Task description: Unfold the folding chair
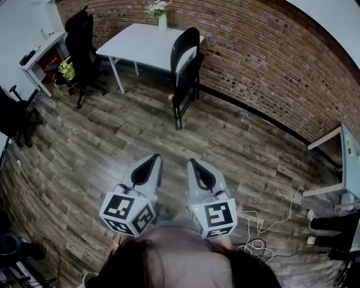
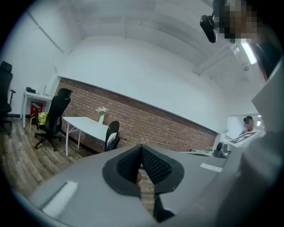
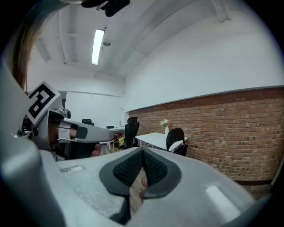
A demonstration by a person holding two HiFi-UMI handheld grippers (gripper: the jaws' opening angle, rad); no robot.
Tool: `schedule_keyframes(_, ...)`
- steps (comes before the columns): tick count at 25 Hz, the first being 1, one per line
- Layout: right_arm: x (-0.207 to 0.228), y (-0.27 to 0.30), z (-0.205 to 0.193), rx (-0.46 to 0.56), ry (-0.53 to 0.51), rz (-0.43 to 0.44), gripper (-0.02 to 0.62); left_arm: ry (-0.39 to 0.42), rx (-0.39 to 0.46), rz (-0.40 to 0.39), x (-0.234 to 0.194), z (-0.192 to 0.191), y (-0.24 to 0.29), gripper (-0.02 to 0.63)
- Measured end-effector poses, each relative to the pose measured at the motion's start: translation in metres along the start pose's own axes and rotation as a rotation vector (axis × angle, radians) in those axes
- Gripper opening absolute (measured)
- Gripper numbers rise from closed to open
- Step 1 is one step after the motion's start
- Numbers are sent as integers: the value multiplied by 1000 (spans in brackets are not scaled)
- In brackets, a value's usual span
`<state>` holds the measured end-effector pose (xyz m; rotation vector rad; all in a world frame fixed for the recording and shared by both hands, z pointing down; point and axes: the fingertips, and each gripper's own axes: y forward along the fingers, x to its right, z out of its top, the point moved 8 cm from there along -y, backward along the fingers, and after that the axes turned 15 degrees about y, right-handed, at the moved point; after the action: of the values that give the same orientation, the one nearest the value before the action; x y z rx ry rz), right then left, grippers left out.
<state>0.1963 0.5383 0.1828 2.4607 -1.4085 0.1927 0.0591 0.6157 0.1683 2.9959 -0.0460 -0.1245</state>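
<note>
Head view, far left: white desk (image 1: 40, 49) along the pale wall, black office chair (image 1: 80, 42) just beside it.

Upper centre: white table (image 1: 135, 42) against the brick wall (image 1: 270, 50), vase of pale flowers (image 1: 161, 16) at its far edge.

Folding chair (image 1: 185, 70) at the table's right end: black frame, white seat panel, folded flat and standing upright on the wooden floor (image 1: 101, 146), well apart from both grippers. Same chair small in the left gripper view (image 2: 112, 135) and the right gripper view (image 3: 177, 141), right of the table in each.

Lower centre: left gripper (image 1: 154, 158) and right gripper (image 1: 191, 162) side by side, aimed toward the chair, a little below level. Left jaws pressed together at the tips, nothing between. Right jaws likewise closed and empty.

Black-and-white square codes on each marker cube (image 1: 128, 211): patterns, not letters. One such code also in the upper left of the right gripper view (image 3: 39, 99).

Lower right: loose white cables (image 1: 256, 230) on the floor. Second pale table (image 1: 337, 163) at the right edge with a small greenish label, too small to read. A person's feet (image 1: 311, 216) just below it.
</note>
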Motion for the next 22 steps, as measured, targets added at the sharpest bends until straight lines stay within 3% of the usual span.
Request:
schedule_keyframes(6,19,-1,3,3,0,36,-8,-5,0,9,13,0,16,-3)
schedule_keyframes(14,56,2,5,-8,17,74,-8,-17,-23,78,30,-8,29,-3)
schedule_keyframes(22,76,34,13,4,71,67,-8,-20,-53,86,10,-8,62,-3)
